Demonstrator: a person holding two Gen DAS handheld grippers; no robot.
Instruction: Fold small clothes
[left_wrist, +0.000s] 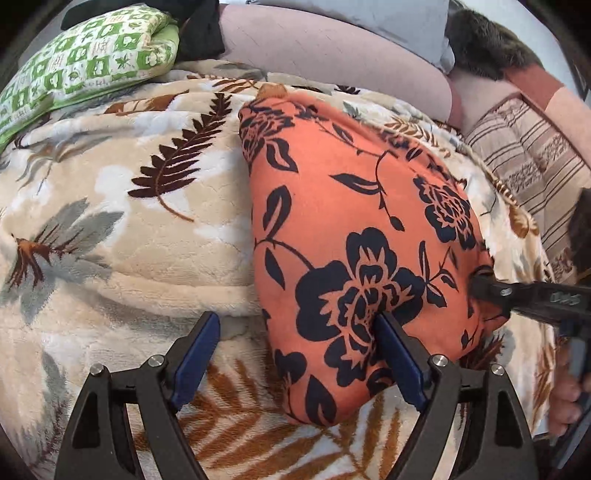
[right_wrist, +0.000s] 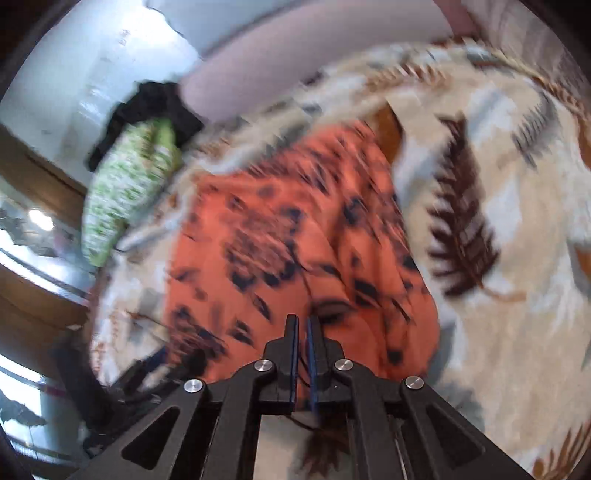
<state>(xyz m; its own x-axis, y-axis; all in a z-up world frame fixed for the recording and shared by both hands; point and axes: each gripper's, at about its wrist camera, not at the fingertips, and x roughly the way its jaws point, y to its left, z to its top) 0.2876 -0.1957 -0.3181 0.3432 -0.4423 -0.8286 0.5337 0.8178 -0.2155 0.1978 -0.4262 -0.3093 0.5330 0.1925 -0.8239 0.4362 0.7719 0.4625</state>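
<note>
Left claw (left_wrist: 295, 362) spread wide; right claw (right_wrist: 303, 350) pinches orange floral cloth (left_wrist: 354, 236)

One orange floral garment (left_wrist: 354, 236), centre. One beige leaf-print blanket (left_wrist: 147, 206) under it. One green checked pillow (left_wrist: 85, 66) at 10 o'clock. One striped brown cloth (left_wrist: 528, 162) at 2 o'clock. Two grippers: left gripper (left_wrist: 295, 354) at 6 o'clock, right gripper (right_wrist: 303, 332).
</note>
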